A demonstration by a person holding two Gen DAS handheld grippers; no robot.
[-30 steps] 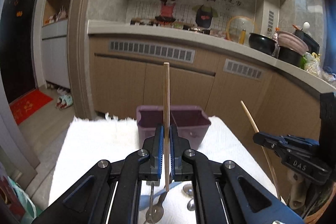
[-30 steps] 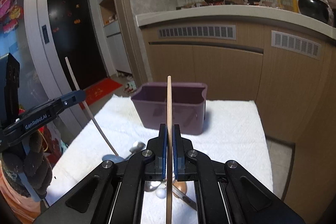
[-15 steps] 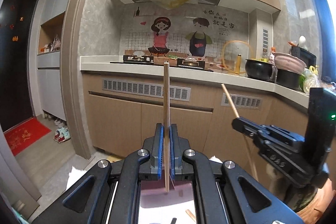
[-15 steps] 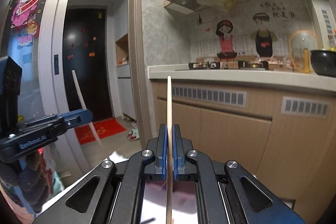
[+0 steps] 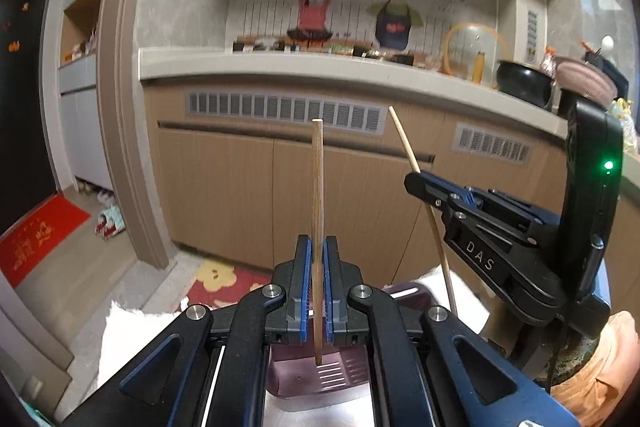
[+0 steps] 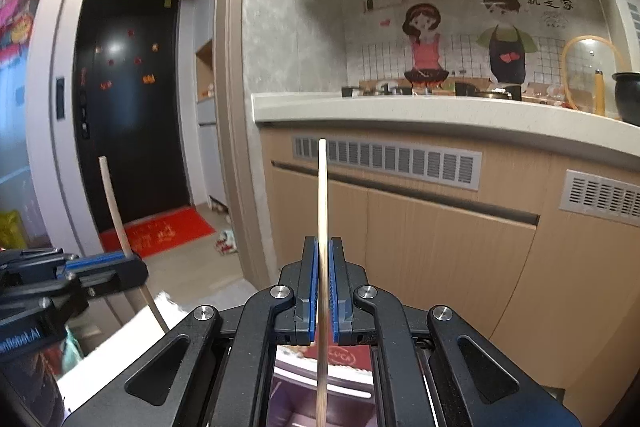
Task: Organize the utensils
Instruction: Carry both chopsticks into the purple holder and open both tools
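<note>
A wooden chopstick (image 5: 317,227) stands upright between the closed left tongs (image 5: 316,287), its lower end just over the slotted floor of a purple bin (image 5: 320,375); a paler chopstick (image 6: 322,227), also upright, is pinched in the right tongs (image 6: 323,291), above the same bin (image 6: 296,387).

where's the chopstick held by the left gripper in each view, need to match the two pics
Left wrist view: chopstick stands upright at centre, clamped between the left gripper jaws, its lower tip over the purple bin.
Right wrist view: the same chopstick leans at the far left edge, in front of the dark door.
Shared landmark: the cartoon couple sticker on the kitchen wall.
</note>
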